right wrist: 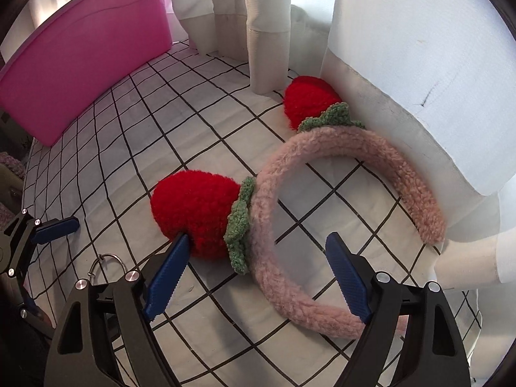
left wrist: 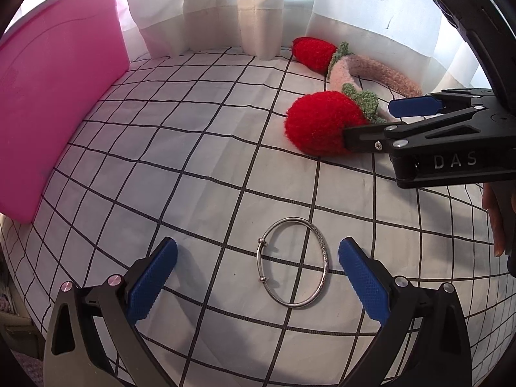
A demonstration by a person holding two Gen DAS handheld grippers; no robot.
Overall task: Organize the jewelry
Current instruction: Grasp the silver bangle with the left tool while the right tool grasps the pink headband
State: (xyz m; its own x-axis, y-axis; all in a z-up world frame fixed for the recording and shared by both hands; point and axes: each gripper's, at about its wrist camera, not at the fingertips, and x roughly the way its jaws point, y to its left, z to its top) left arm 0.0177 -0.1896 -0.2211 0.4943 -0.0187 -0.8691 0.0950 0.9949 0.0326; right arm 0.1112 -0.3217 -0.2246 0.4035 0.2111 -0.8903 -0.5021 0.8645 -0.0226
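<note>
A silver bangle point(left wrist: 292, 262) lies flat on the checked cloth, between the open blue pads of my left gripper point(left wrist: 258, 279); the pads do not touch it. A fuzzy pink headband point(right wrist: 322, 213) with two red strawberry pompoms point(right wrist: 196, 208) lies by the curtain. My right gripper point(right wrist: 258, 277) is open, its pads on either side of the headband's near arc, the left pad touching the near strawberry. The right gripper also shows in the left wrist view point(left wrist: 377, 122), at the near strawberry point(left wrist: 317, 122). Part of the bangle point(right wrist: 108, 262) shows in the right wrist view.
A pink plastic bin point(left wrist: 61, 90) stands at the left, and shows in the right wrist view point(right wrist: 87, 54) too. White curtains point(left wrist: 225, 9) hang along the far edge. The black-and-white checked cloth point(left wrist: 180, 161) covers the table between them.
</note>
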